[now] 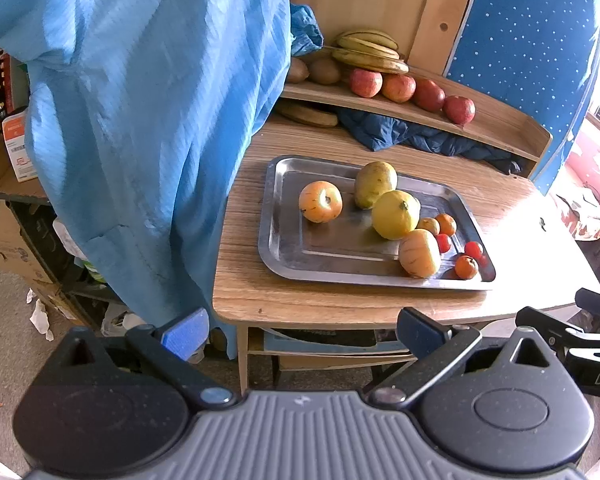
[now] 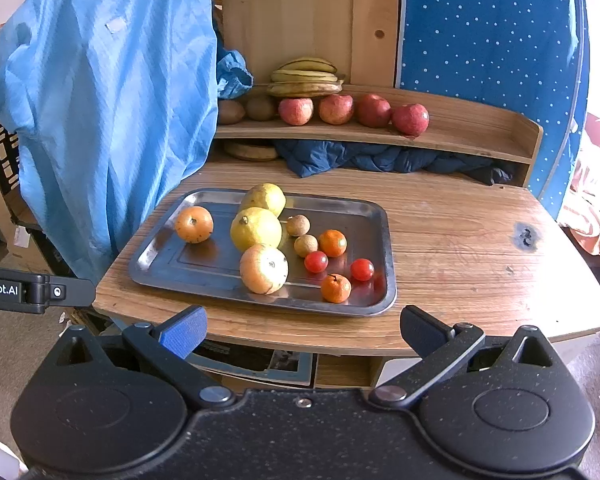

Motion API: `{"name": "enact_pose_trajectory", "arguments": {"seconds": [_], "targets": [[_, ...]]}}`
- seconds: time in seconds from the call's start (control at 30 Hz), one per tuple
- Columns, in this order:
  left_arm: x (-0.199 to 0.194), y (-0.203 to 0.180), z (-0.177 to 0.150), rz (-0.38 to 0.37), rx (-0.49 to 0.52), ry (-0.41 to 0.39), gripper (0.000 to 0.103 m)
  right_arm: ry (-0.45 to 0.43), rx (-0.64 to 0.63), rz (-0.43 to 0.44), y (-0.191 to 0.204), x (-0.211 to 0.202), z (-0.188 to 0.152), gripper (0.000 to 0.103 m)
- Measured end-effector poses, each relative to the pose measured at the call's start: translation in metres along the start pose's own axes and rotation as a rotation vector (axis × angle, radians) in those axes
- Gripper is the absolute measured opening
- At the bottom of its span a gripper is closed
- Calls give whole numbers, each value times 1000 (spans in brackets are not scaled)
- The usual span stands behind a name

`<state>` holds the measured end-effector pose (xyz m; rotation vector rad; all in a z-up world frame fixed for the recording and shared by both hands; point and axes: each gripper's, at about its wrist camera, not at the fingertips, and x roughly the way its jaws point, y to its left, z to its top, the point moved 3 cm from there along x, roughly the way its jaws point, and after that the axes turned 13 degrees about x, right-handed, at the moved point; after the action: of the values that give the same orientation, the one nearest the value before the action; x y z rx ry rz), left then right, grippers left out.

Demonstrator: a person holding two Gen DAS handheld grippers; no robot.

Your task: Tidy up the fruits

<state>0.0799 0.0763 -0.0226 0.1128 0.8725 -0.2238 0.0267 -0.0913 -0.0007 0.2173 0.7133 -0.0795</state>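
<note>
"Robot.AI" on the left hand-held gripper (image 2: pixel 36 290); "DA" partly visible on the right hand-held gripper (image 1: pixel 596 376).

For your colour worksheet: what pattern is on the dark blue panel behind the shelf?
Small white dots on the blue panel, clearest in the right wrist view.

Bright daylight from the right, blown-out glare along the right edges, sheen on the rectangular steel tray (image 2: pixel 382 240), strong fisheye bending of the curved wooden table (image 2: pixel 460 240), sharp focus throughout

Wooden table (image 2: pixel 460 240) with a far shelf (image 2: pixel 480 136), pale wood panel (image 2: pixel 300 12) and dotted blue board (image 2: pixel 484 40) behind, blue cloth (image 2: pixel 100 120) hanging left, daylight from right, grey floor (image 1: pixel 8 344).
</note>
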Motion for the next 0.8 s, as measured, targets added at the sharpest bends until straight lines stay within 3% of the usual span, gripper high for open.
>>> {"name": "enact_pose_trajectory", "arguments": {"seconds": [0.8], "targets": [[5,4,0,-40,-21,7,102,15,5,-15,5,6,0,102]]}}
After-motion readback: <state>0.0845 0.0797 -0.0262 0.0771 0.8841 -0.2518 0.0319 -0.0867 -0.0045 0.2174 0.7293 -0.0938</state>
